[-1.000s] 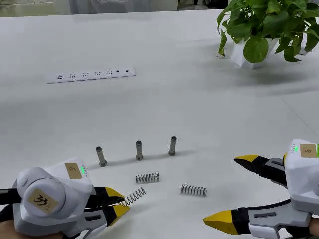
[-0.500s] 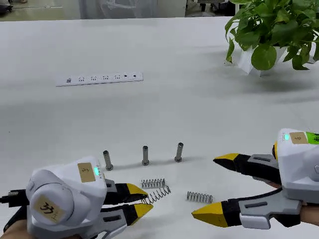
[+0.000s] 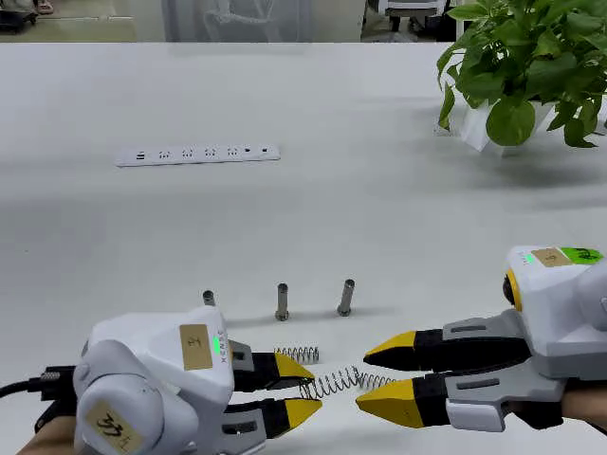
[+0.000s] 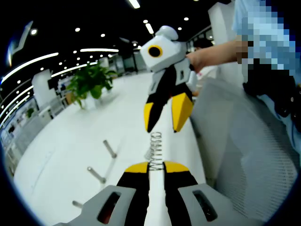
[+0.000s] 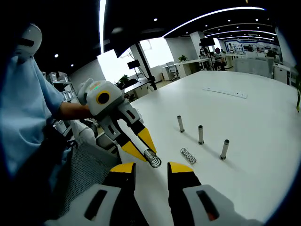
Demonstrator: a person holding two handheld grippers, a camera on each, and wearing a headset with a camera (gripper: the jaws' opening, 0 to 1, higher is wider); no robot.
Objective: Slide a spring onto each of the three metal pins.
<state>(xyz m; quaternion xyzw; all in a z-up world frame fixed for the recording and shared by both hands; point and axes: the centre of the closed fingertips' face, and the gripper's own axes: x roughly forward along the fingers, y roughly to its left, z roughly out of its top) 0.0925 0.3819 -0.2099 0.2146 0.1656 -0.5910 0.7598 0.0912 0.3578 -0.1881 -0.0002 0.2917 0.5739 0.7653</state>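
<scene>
Three short metal pins stand upright in a row on the white table: left (image 3: pixel 209 299), middle (image 3: pixel 282 301), right (image 3: pixel 347 297). My left gripper (image 3: pixel 302 389) is shut on one end of a spring (image 3: pixel 332 382) and holds it above the table, pointing right. In the left gripper view the spring (image 4: pixel 155 149) sticks out from the closed jaws. My right gripper (image 3: pixel 377 376) faces it, open, its tips either side of the spring's free end (image 5: pixel 151 158). A second spring (image 3: pixel 296 354) lies in front of the pins (image 5: pixel 201 134).
A white power strip (image 3: pixel 199 154) lies further back on the left. A potted green plant (image 3: pixel 531 66) stands at the back right. A person's sleeve and a grey mesh surface (image 4: pixel 249 155) are close behind the table's near edge.
My left gripper has lifted the spring off the table and carried it right. The right gripper has moved left to meet it, and its jaws have narrowed around the free end.
</scene>
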